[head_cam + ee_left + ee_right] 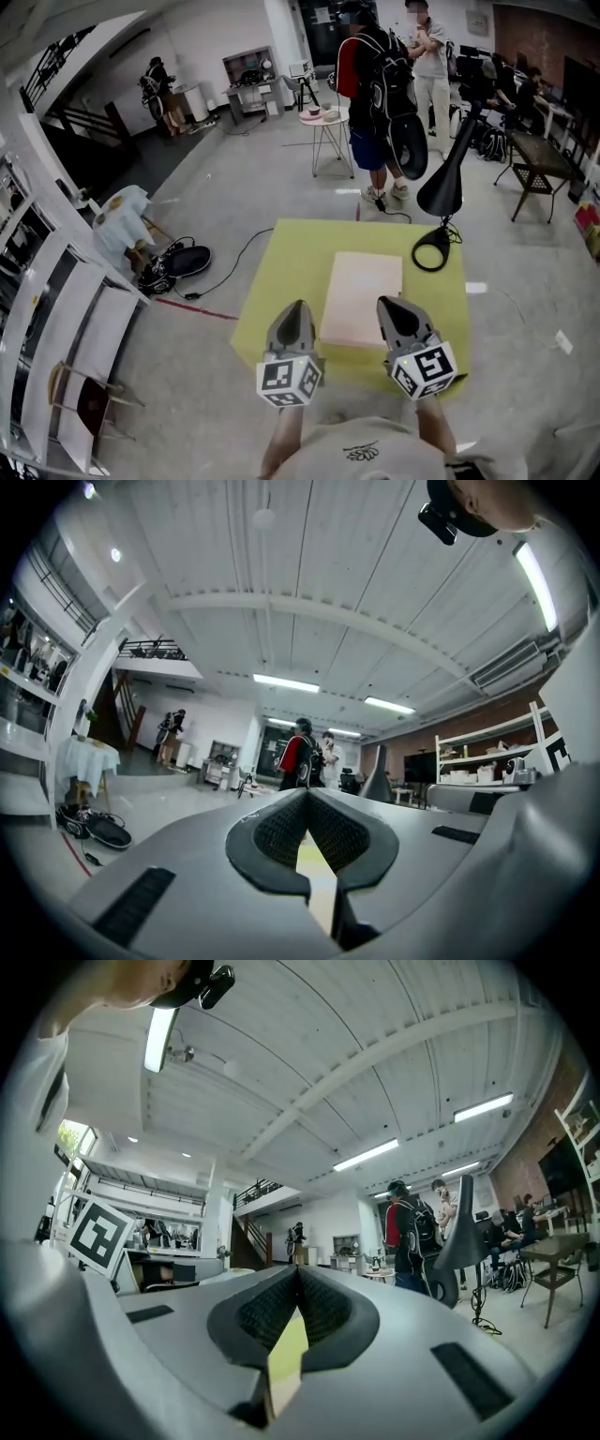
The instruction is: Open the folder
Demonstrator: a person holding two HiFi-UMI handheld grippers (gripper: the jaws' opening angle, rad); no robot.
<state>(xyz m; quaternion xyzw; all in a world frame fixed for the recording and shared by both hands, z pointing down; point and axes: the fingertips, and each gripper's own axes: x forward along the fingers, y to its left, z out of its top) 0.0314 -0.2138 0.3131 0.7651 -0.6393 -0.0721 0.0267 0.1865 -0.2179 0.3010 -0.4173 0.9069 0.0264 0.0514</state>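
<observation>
In the head view, the pale pink flat rectangular folder [363, 295] is seen lying closed at the middle of the yellow-green square table [281, 272], with the black desk lamp [448, 178] at about 1 o'clock from it. The left hand-held gripper [298, 309] is held at the folder's 7 o'clock corner and the right hand-held gripper [389, 306] at its 5 o'clock corner, both above the near edge. In the left gripper view, the left hand-held gripper [307, 801] is shown pressed together with nothing in it, pointed out across the room. In the right gripper view, the right hand-held gripper [298, 1275] is likewise closed on nothing. With the jaws together, no cover can be caught. If it is only nudged, the folder is likely to be slid toward 12 o'clock. If both leaves are pinched at once, the whole folder would be lifted unopened. Which edge opens cannot be told.
</observation>
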